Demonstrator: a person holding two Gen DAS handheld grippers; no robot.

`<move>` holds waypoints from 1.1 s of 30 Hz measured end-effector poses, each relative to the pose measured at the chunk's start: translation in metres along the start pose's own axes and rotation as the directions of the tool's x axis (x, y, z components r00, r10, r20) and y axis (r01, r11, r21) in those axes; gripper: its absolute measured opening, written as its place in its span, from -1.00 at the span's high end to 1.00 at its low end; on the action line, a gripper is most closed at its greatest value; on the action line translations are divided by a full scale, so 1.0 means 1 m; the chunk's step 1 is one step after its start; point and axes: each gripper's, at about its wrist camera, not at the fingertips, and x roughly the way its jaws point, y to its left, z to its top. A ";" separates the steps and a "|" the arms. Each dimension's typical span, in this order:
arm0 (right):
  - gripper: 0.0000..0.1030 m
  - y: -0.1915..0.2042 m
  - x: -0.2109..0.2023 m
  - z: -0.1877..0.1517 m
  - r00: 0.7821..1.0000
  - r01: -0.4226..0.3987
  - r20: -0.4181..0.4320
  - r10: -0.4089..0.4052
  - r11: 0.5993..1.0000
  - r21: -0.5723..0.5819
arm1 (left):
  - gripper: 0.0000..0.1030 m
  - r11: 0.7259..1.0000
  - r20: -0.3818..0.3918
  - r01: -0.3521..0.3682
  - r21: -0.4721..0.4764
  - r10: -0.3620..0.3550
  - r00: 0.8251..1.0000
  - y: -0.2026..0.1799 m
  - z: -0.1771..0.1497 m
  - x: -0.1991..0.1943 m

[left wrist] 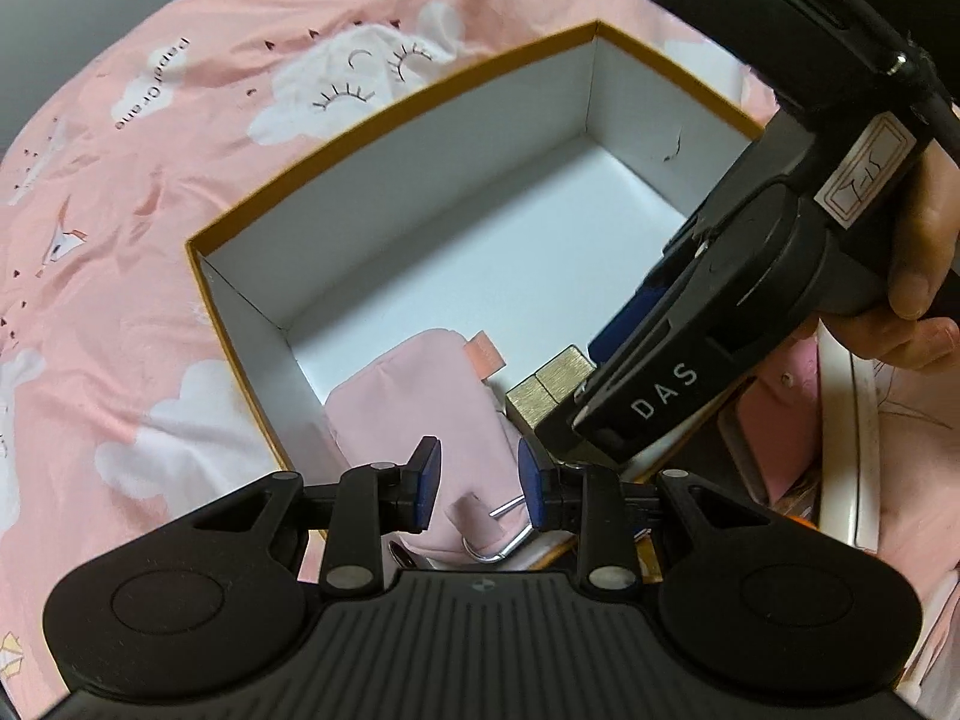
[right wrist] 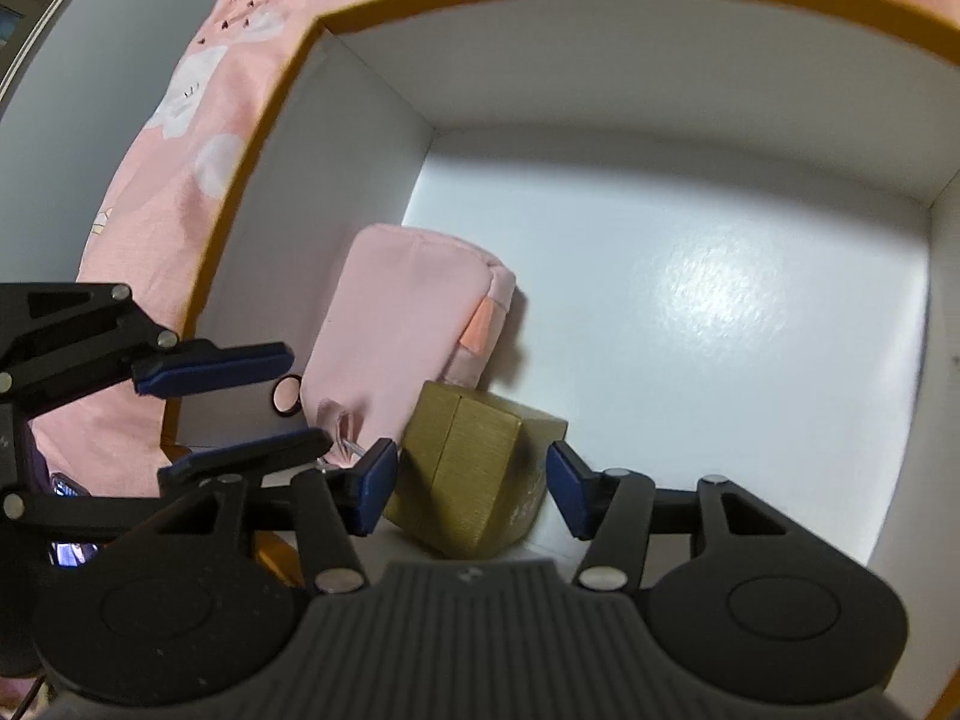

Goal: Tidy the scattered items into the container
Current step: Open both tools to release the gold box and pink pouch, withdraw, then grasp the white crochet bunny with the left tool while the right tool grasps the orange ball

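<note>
The box (right wrist: 690, 300) looks like smooth white card with a soft sheen inside. The pouch (right wrist: 408, 312) is matt pink cloth. The block (right wrist: 474, 468) has a brushed golden, metallic-looking finish. The sheet (left wrist: 120, 300) is printed cloth.

My open-topped orange-rimmed cardboard box (left wrist: 384, 114) sits on the bed's pink cloud-print sheet (left wrist: 120, 300). In its near left corner lies the pink fabric pouch (right wrist: 408, 312), against the left wall. Just right of it, touching, sits the brass-coloured metal block (right wrist: 474, 468), between my right tongs (right wrist: 474, 489). My left tongs (left wrist: 477, 480) hang over the pouch.
</note>
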 end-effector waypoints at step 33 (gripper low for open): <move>-0.31 0.038 -0.089 -0.196 0.869 0.147 0.495 -0.017 0.963 -0.224 | -0.31 0.897 0.121 0.044 -0.441 0.011 0.993 -0.072 -0.114 -0.050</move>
